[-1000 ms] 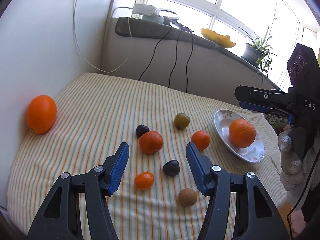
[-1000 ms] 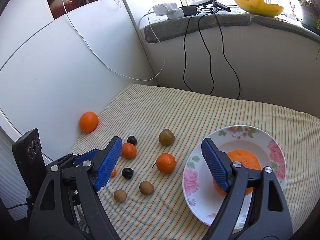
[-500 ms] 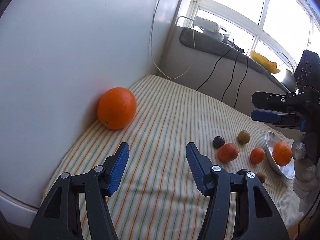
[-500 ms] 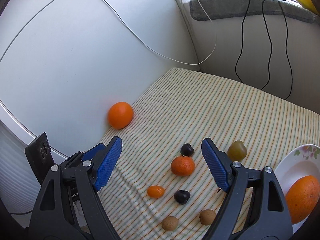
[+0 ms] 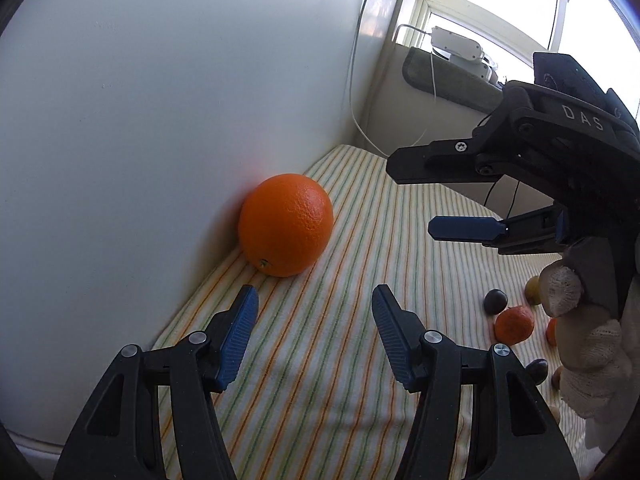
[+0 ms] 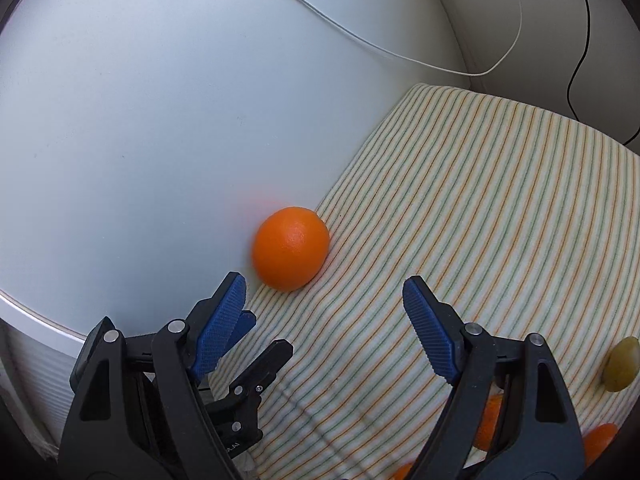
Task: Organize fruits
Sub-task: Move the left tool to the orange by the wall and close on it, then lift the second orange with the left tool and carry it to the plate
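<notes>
Your left gripper is spread wide and holds nothing. Your right gripper is spread wide too. The big orange sits on the striped cloth, touching the white wall, just ahead of both.

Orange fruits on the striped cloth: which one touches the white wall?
The large orange, alone against the wall; the smaller tangerine sits far off among dark fruits.
</notes>
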Tool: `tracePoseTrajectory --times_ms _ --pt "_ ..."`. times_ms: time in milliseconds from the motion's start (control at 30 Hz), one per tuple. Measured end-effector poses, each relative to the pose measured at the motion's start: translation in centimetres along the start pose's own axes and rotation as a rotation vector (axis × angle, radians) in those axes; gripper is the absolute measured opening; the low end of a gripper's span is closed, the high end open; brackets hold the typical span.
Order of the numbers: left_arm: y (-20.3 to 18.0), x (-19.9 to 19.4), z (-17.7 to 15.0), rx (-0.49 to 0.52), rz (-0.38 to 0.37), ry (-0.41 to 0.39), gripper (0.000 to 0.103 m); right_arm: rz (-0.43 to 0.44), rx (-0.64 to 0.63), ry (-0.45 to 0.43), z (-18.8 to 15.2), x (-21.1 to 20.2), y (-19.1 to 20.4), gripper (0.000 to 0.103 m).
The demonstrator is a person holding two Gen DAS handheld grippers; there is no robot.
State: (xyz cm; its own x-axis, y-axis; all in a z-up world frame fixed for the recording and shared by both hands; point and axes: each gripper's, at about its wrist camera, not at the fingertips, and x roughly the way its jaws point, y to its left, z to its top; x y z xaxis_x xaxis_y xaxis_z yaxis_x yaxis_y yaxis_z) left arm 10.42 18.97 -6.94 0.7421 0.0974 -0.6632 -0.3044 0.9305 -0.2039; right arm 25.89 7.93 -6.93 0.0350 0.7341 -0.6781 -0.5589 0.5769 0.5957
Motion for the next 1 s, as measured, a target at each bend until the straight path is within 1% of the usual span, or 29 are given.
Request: tracePoseTrajectory --times_ms 100,133,267,433,567,633,833,1000 --pt "0.1 0.4 0.3 0.014 0.023 0.003 0.059 0.017 0.034 0.021 1.0 2.3 -0.1 0.082" --pt "0.2 0.6 0.4 0.015 0.028 0.004 0.059 0.025 0.047 0.028 1.3 3.0 -0.3 0.079" --pt "0.5 1.2 0.8 0.013 0.036 0.011 0.059 0.054 0.089 0.046 2.2 5.4 -0.5 0.076" --pt "0.5 1.9 0.9 0.016 0.04 0.027 0.059 0.095 0.121 0.07 2.7 7.7 -0.8 0.072" --pt "0.6 2.3 1.1 0.01 0.044 0.034 0.059 0.129 0.153 0.078 3.0 9.1 -0.9 0.071" --pt "1.0 2.3 1.4 0.008 0.048 0.035 0.059 0.144 0.162 0.083 3.3 9.5 -1.0 0.071" --pt "0.9 2.6 1.5 0.014 0.066 0.044 0.059 0.185 0.169 0.102 3.3 10.4 -0.5 0.063" --pt "0.4 3.0 1.9 0.029 0.076 0.048 0.059 0.183 0.177 0.095 2.6 10.4 -0.1 0.063"
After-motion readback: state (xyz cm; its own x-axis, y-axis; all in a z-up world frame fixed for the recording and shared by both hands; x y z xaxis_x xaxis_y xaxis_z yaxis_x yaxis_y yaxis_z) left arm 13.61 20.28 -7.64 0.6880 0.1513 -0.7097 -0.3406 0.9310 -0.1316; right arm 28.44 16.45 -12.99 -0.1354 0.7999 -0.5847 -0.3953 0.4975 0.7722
